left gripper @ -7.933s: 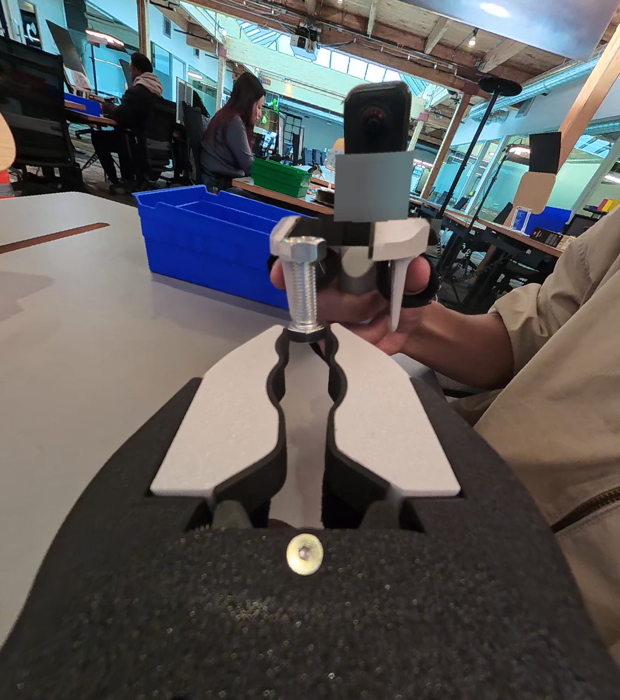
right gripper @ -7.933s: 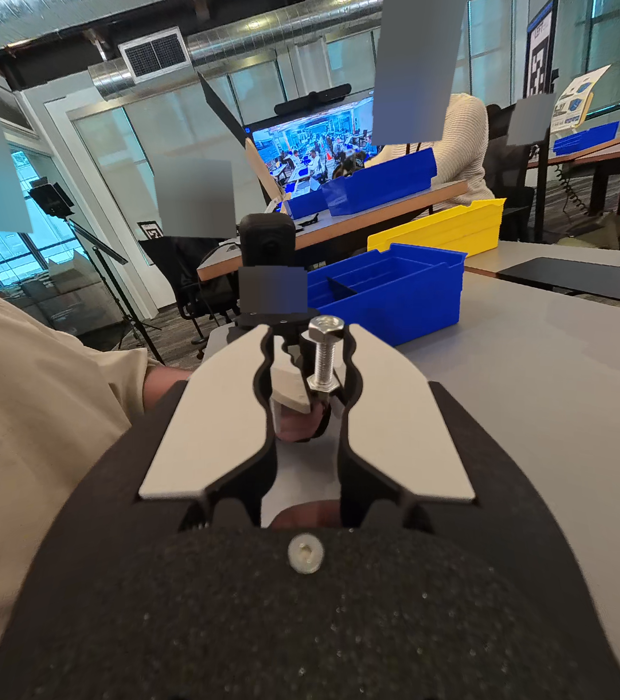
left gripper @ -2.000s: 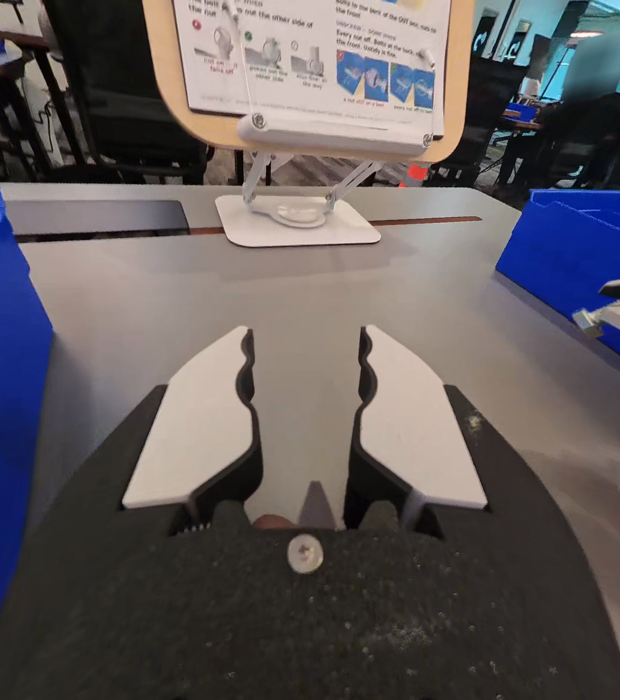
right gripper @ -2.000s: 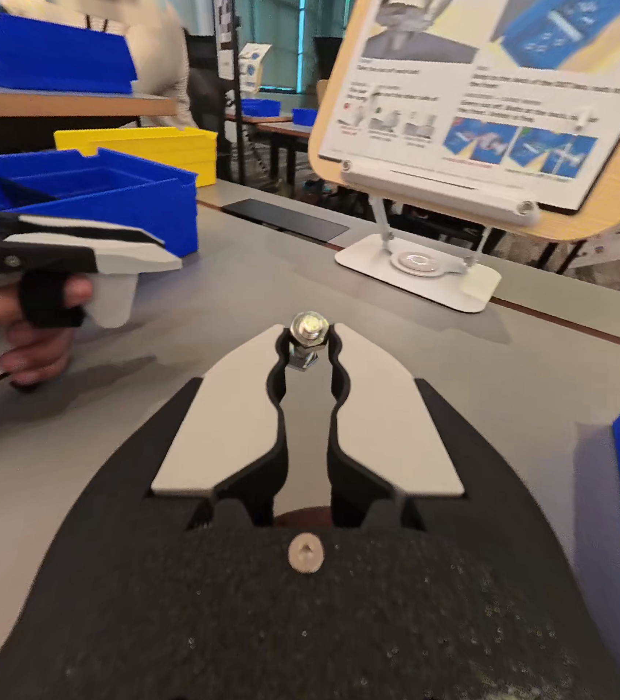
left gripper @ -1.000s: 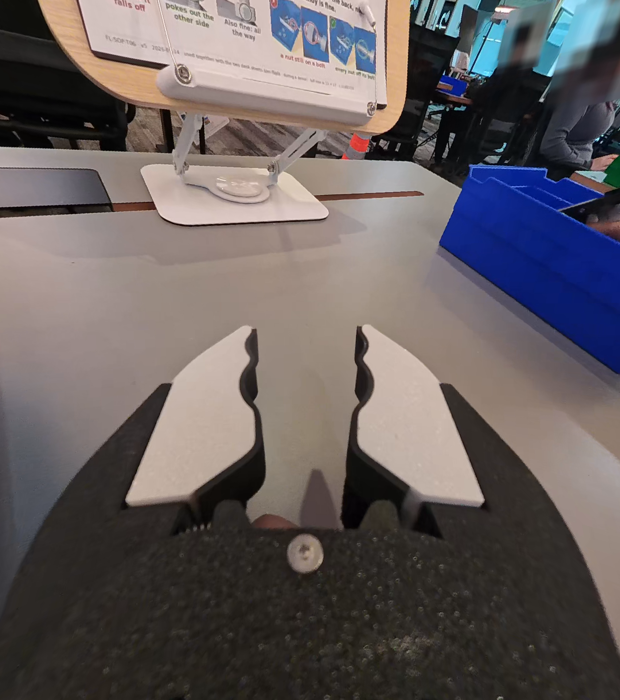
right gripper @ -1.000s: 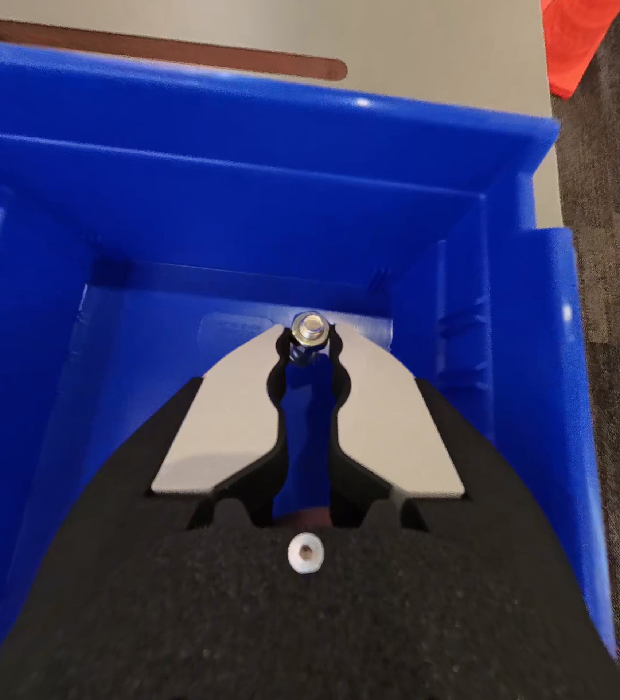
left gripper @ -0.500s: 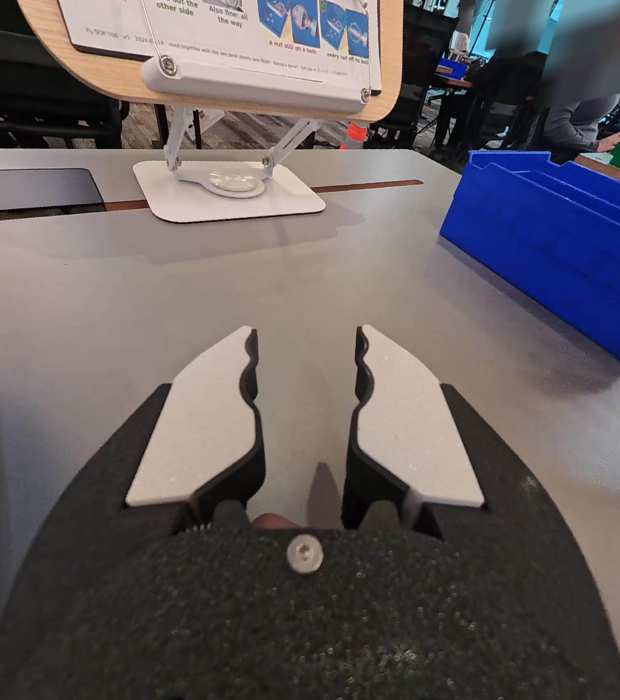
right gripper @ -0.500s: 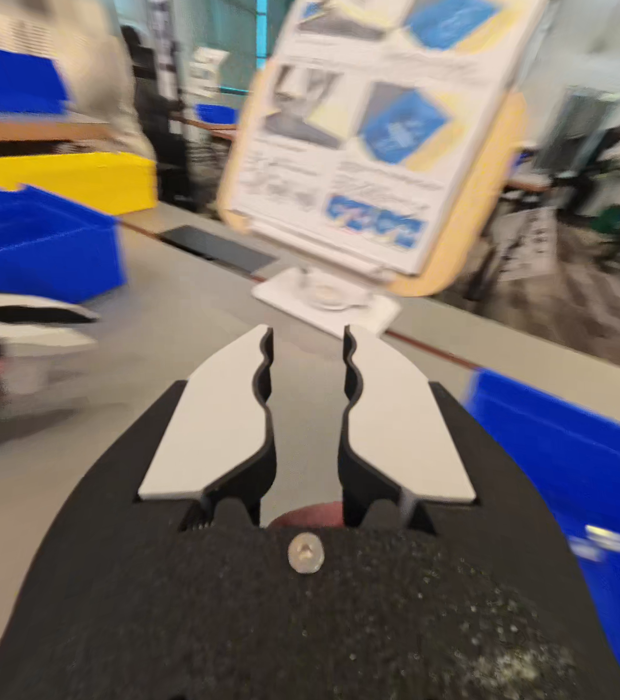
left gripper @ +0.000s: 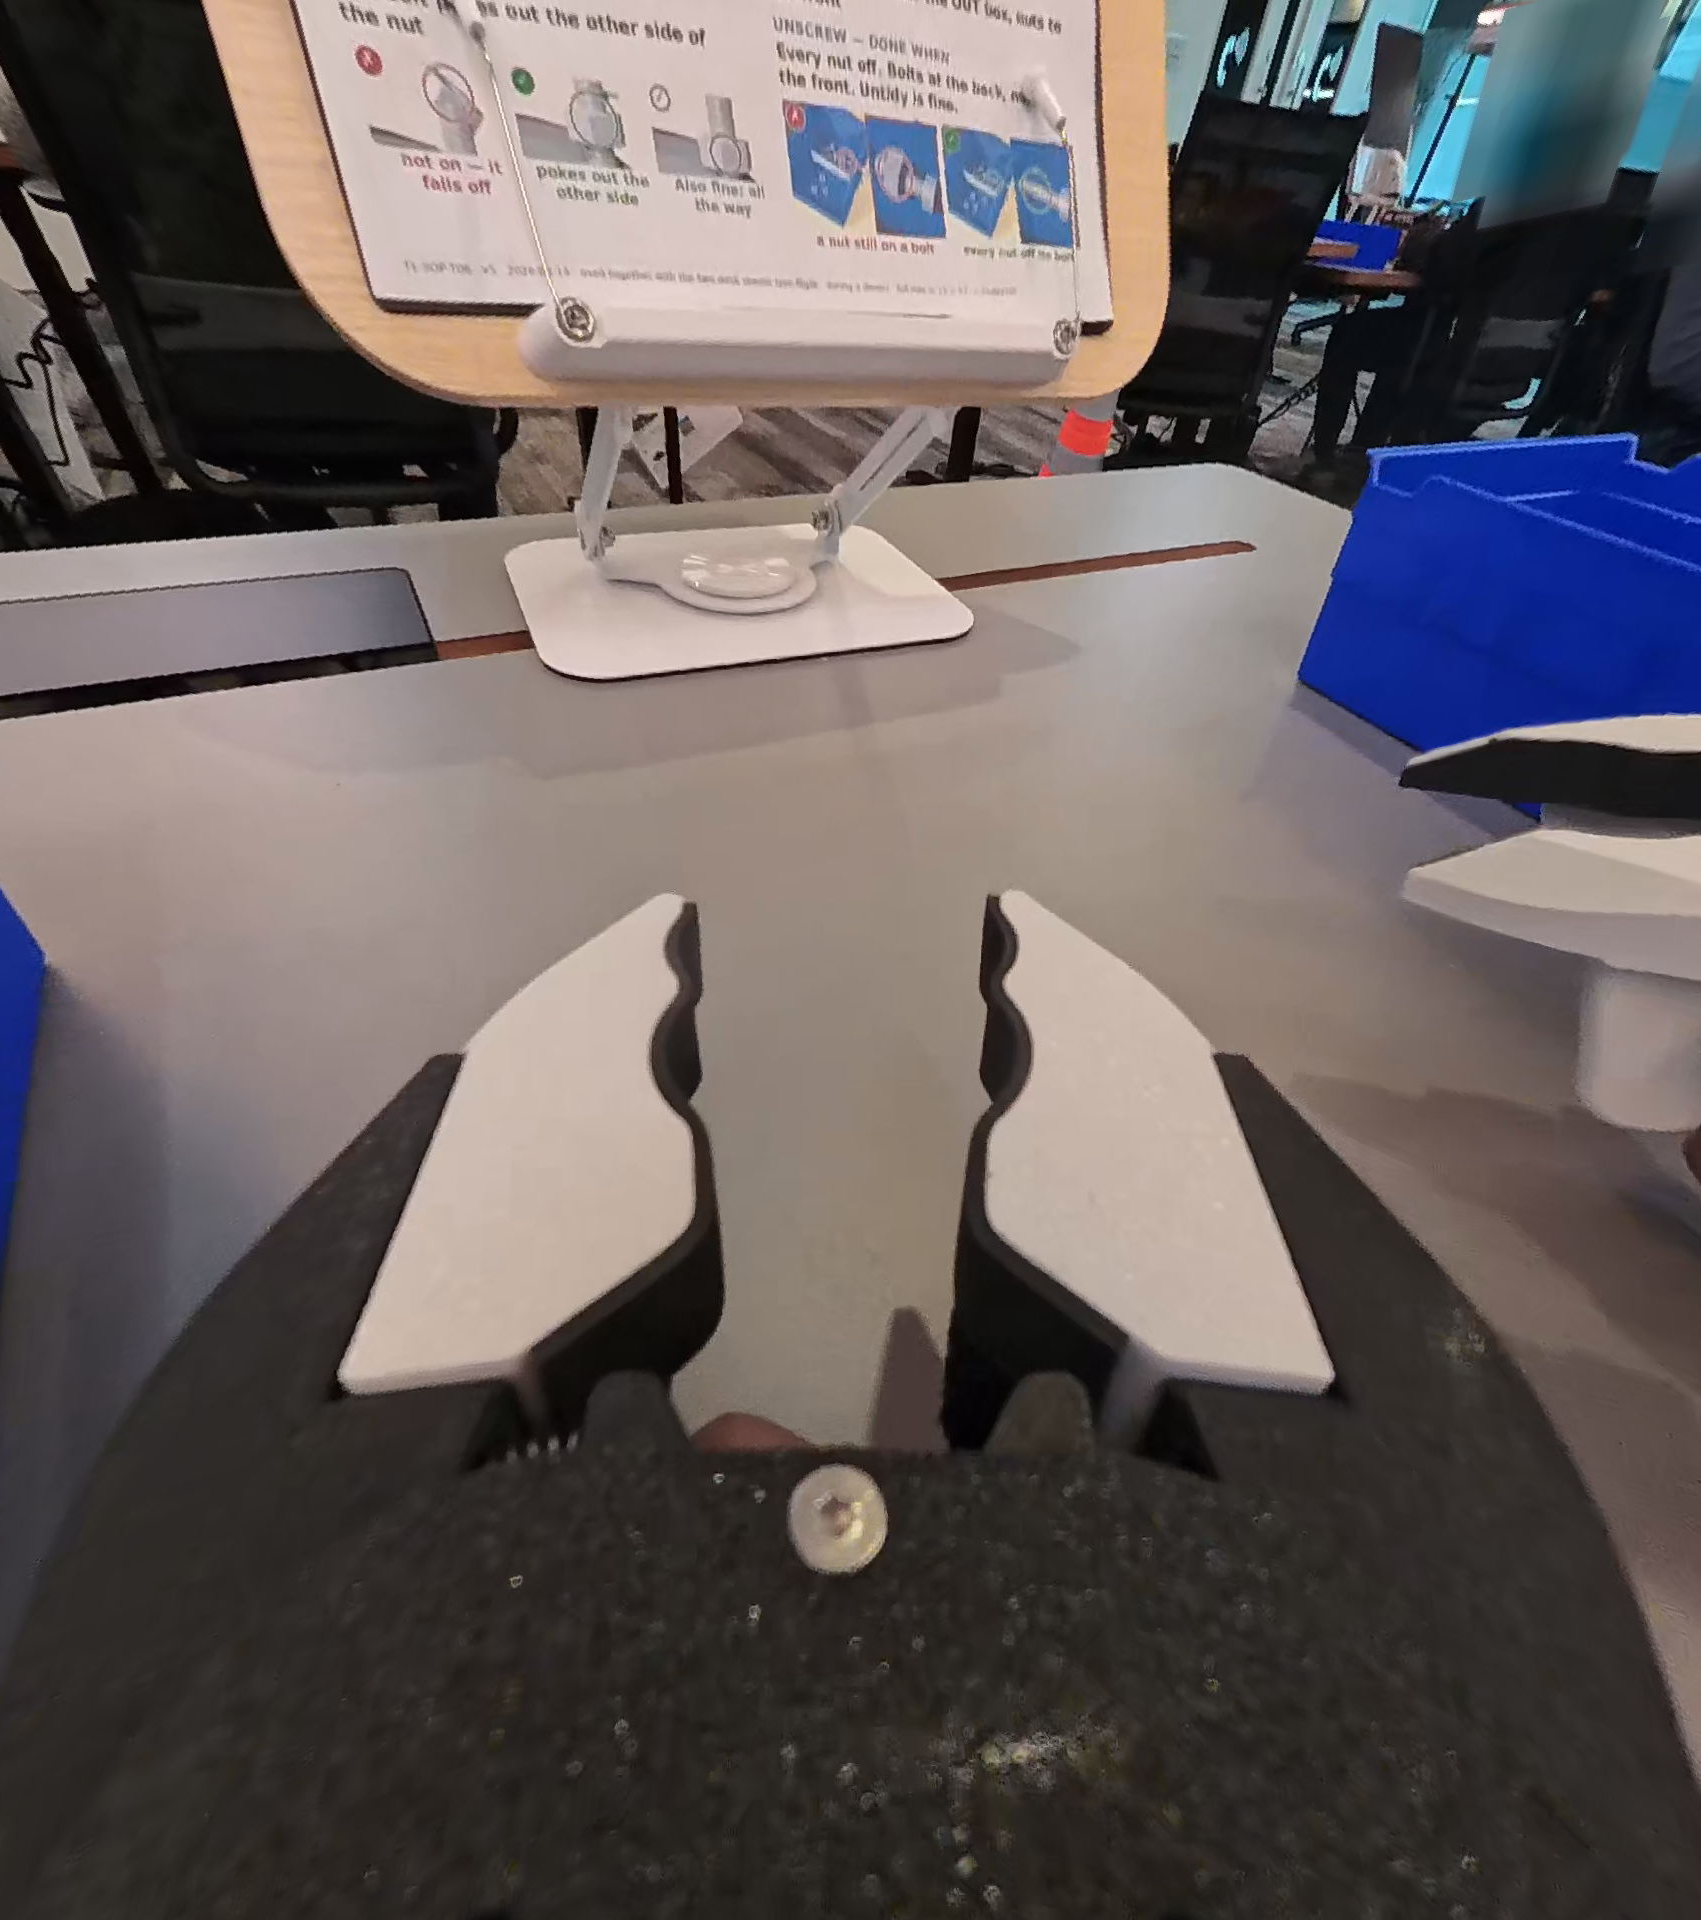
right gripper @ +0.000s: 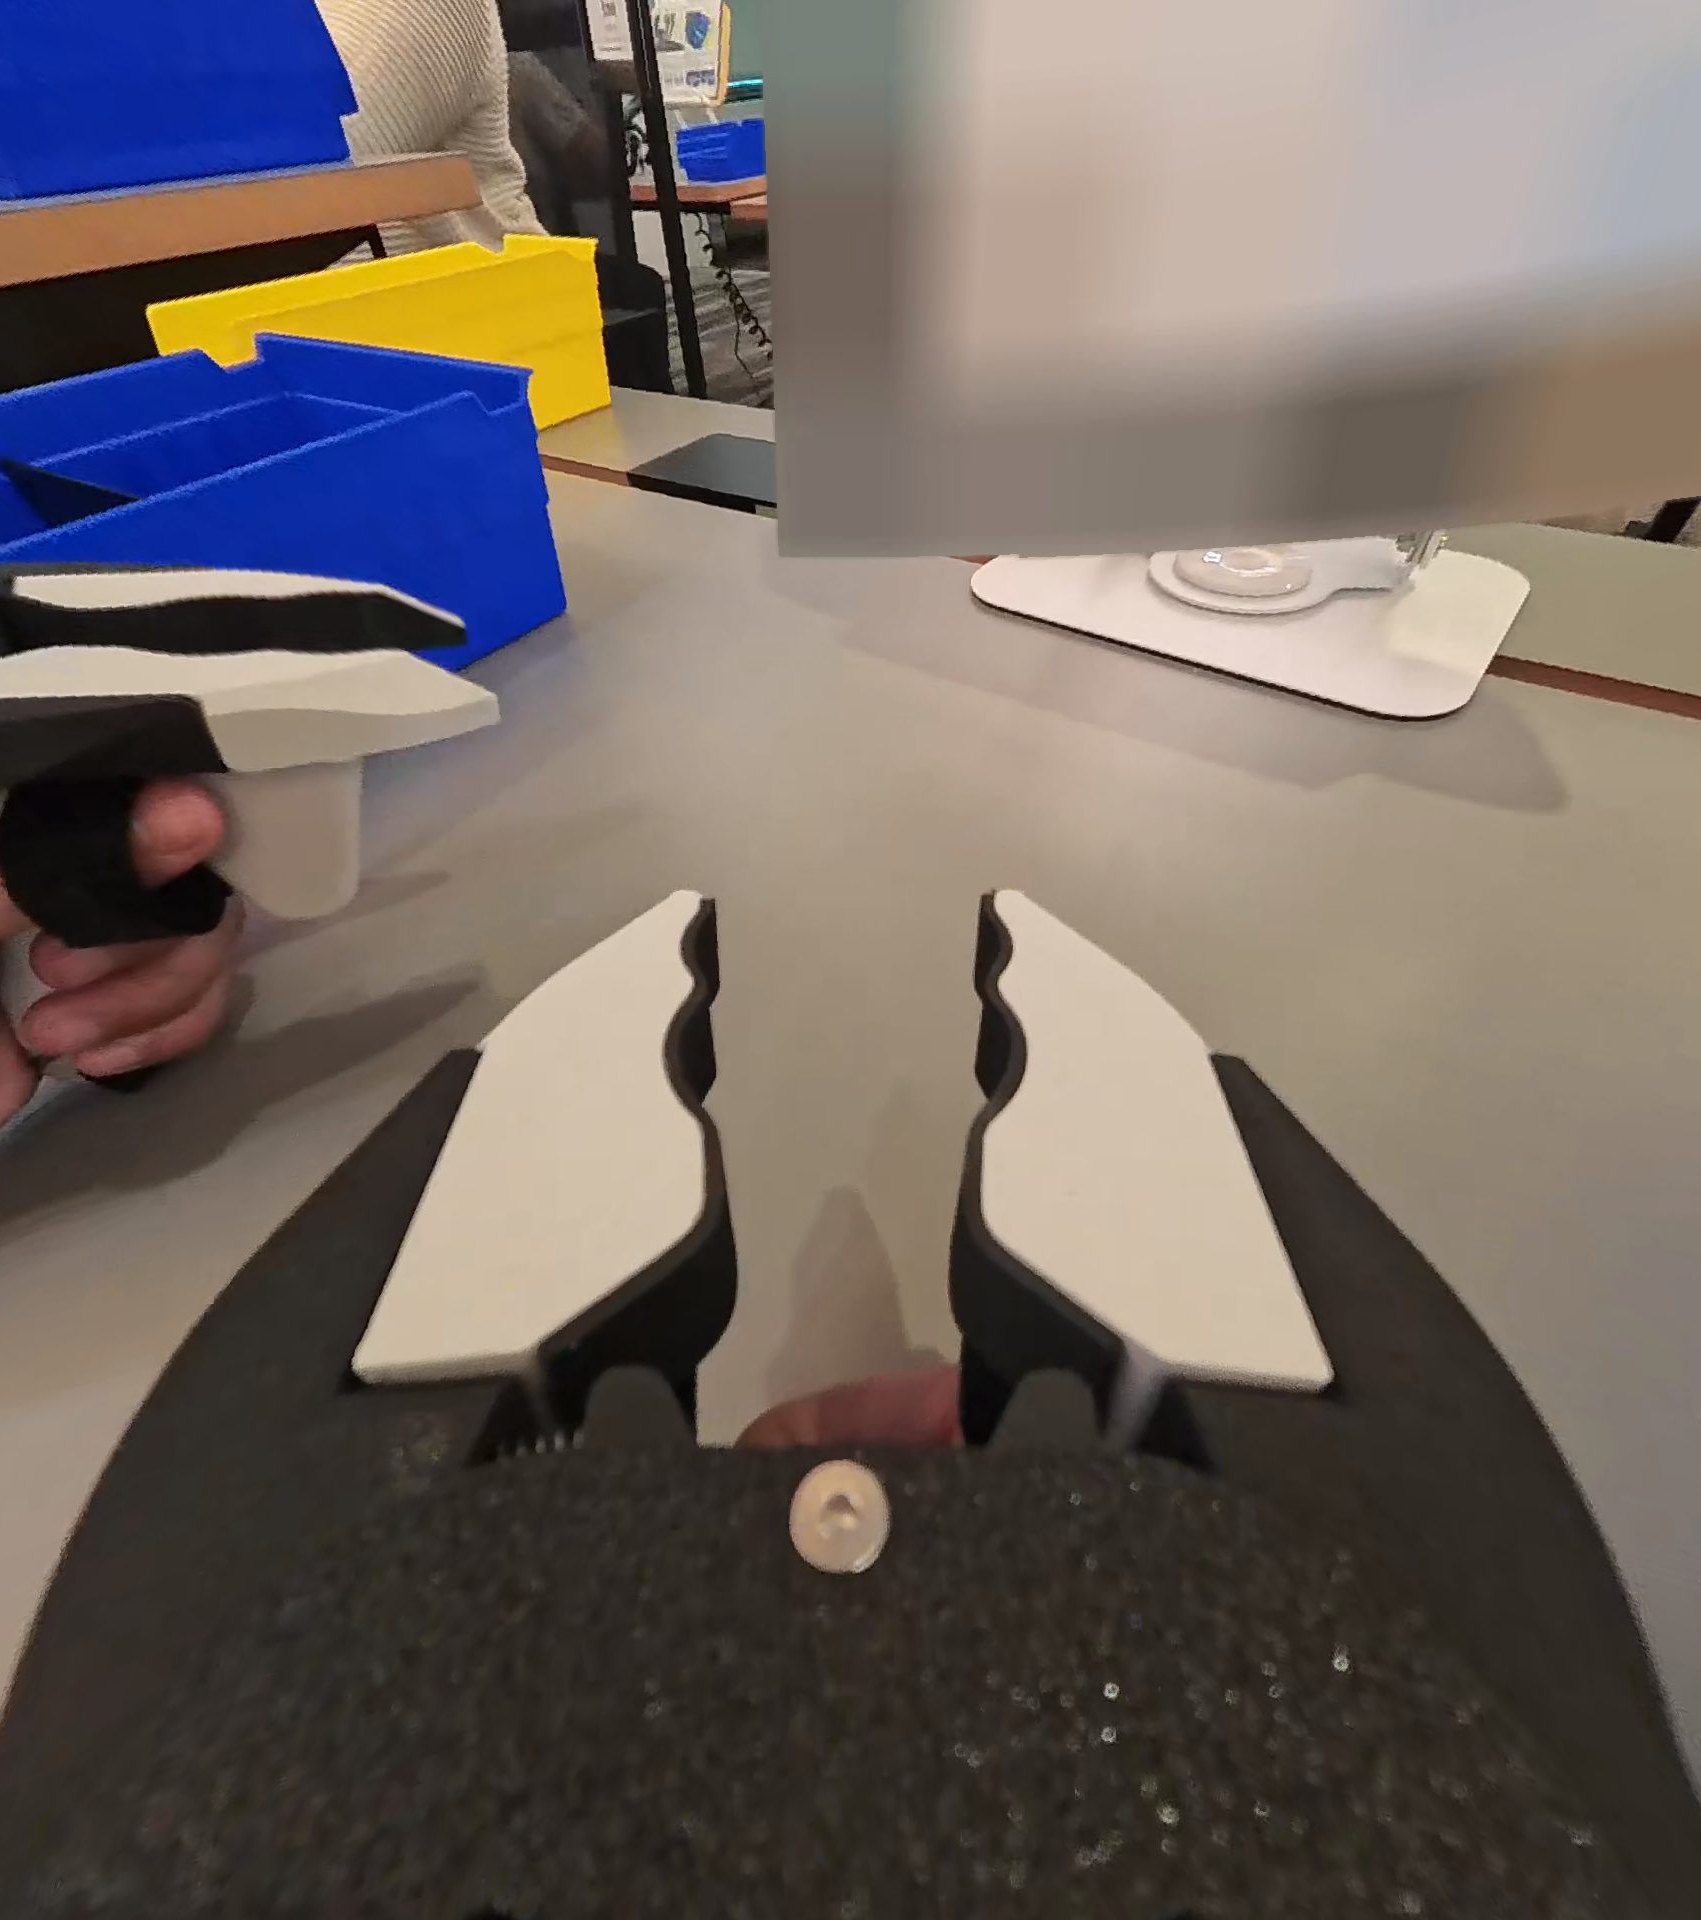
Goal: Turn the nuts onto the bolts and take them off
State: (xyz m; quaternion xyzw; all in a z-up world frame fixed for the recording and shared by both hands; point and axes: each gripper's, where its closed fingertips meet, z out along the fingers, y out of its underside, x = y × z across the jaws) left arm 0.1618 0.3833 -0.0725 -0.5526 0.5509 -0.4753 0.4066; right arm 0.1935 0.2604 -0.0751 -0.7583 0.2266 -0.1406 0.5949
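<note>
Nuts and bolts are out of sight now, likely in the bins (left gripper: 1552,613) beside your empty, spread left gripper (left gripper: 835,920) and right gripper (right gripper: 846,914); expect small, hard, slick steel, so pinch the bolt by its head, the nut across its flats.

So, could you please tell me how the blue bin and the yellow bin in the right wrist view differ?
Colour: the blue bin against the yellow bin. Place: the blue bin is nearer, on the grey table; the yellow bin stands behind it. Inside: the blue bin shows dividers, while the yellow bin's inside is hidden. Both are open-topped rectangular plastic bins.
</note>
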